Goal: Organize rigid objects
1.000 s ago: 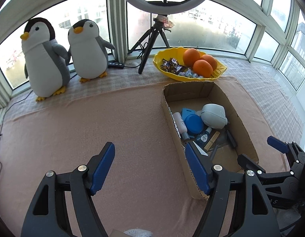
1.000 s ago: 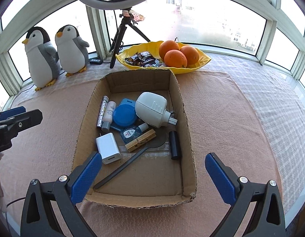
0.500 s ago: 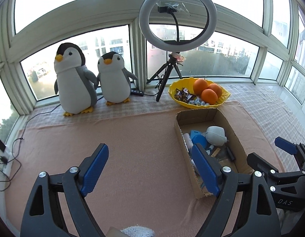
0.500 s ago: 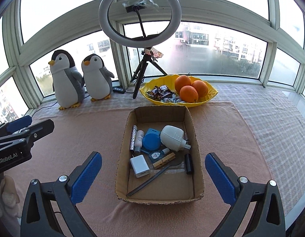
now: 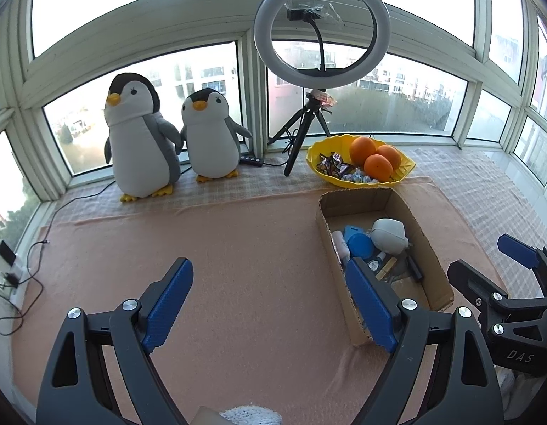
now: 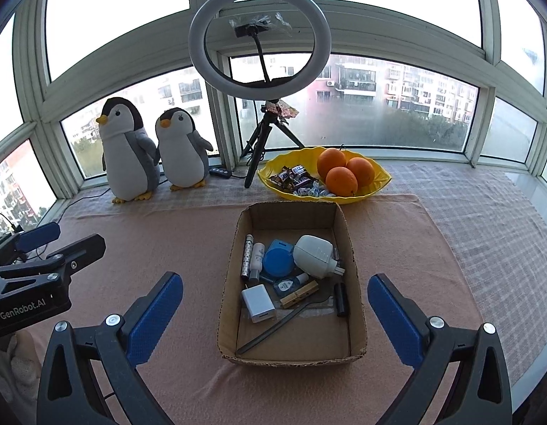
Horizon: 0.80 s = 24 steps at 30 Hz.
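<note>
Cardboard box [image 6: 356, 279] runs lengthwise toward the windows (short end nearest).

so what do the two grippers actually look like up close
Both match: the left gripper and right gripper have black angular frames with silver bolts and textured blue pads on the jaws. Seen from the opposite camera, white lettering marks the bodies: "GenRobot.AI" on the left, "DAS" on the right. No sleeves can be made out.

Home bay-window ledge: plush penguins [image 5: 142, 138], fruit bowl [image 6: 323, 177], ring light [image 6: 259, 35].
</note>
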Available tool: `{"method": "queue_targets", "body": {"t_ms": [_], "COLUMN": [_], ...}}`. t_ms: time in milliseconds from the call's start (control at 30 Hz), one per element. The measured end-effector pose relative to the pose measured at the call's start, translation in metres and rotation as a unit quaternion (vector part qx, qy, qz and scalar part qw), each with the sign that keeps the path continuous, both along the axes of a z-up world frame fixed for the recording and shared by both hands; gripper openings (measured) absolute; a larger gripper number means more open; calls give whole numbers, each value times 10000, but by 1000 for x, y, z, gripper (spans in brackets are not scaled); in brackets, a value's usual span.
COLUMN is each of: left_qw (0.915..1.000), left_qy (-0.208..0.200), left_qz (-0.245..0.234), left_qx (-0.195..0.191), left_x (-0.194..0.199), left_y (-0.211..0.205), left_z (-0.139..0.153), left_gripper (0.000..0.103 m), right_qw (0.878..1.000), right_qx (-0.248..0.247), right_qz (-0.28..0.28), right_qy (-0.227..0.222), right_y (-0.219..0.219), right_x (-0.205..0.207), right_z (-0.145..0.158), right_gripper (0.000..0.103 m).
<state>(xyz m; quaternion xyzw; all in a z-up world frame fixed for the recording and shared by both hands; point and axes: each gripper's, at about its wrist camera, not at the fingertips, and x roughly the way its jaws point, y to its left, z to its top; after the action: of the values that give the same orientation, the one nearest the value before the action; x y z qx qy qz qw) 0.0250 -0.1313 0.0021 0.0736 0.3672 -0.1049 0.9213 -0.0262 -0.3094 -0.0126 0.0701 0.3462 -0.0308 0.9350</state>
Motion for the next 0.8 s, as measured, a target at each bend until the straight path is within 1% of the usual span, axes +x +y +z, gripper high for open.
{"method": "queue_targets", "body": {"t_ms": [567,800], "left_qw": [10000,10000], "left_qy": [3,4], "left_qz": [-25,-35], "left_qx": [88,69], "left_x": [0,0], "left_y": [-4,-4], "left_z": [-1,-1], "left_gripper": [88,88], "right_qw": [9999,9999], "right_qx": [108,108], "right_qz": [-36,-22], "right_qy": [81,107], "right_y": [-1,0], "right_x": [1,2], "right_z": [-5,-6], "right_gripper": [103,103]}}
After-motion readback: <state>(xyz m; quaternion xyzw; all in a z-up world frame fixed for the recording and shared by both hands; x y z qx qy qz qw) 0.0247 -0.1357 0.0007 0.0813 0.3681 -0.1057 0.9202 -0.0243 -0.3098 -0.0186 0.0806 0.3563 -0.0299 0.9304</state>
